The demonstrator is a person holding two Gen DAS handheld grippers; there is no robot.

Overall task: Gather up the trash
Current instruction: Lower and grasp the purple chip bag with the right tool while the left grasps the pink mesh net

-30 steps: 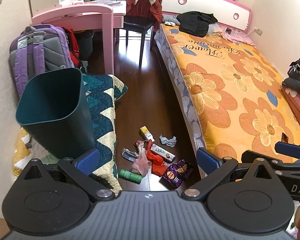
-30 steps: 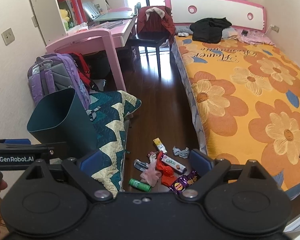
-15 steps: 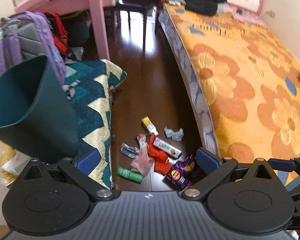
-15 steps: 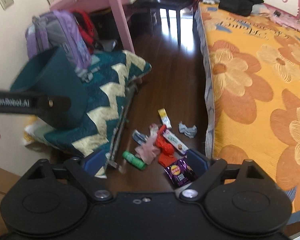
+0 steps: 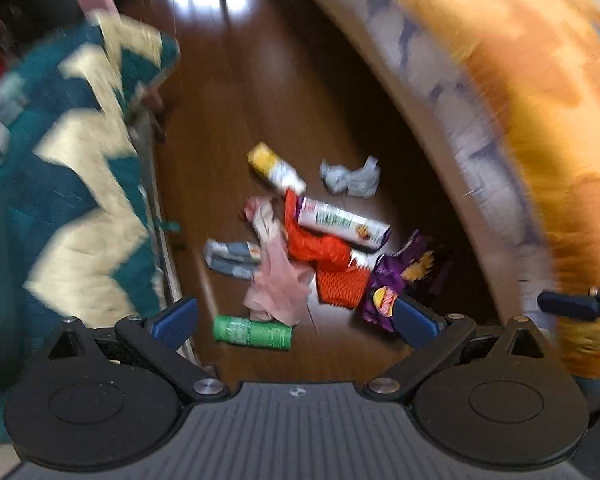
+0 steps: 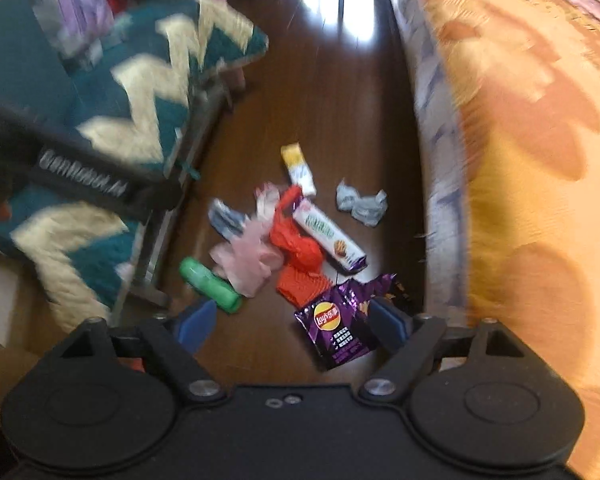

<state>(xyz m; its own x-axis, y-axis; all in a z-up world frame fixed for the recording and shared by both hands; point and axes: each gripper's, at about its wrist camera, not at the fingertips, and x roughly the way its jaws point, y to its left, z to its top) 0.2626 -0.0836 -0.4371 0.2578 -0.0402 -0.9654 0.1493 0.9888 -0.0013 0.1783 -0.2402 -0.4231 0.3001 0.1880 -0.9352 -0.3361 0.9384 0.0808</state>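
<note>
Litter lies on the dark wood floor between bed and quilt: a green bottle (image 5: 252, 332) (image 6: 209, 285), a pink plastic bag (image 5: 278, 276) (image 6: 246, 254), red netting (image 5: 320, 260) (image 6: 300, 260), a biscuit pack (image 5: 342, 224) (image 6: 328, 236), a purple crisp bag (image 5: 388, 288) (image 6: 334, 324), a crumpled grey paper (image 5: 350, 178) (image 6: 362, 204) and a yellow-white wrapper (image 5: 276, 168) (image 6: 298, 168). My left gripper (image 5: 294, 318) hangs open above the green bottle. My right gripper (image 6: 290, 322) is wide, its jaws closing, above the crisp bag, pressing on nothing.
A bed with an orange flowered cover (image 5: 540, 100) (image 6: 540, 140) walls the right side. A teal and cream zigzag quilt (image 5: 60, 180) (image 6: 140, 100) over a low frame fills the left. The left gripper's body (image 6: 80, 176) crosses the right wrist view.
Both grippers have dropped steeply toward the floor and tilted down; the litter now looks much larger. The teal bin and backpack have slid out of the left wrist view.
</note>
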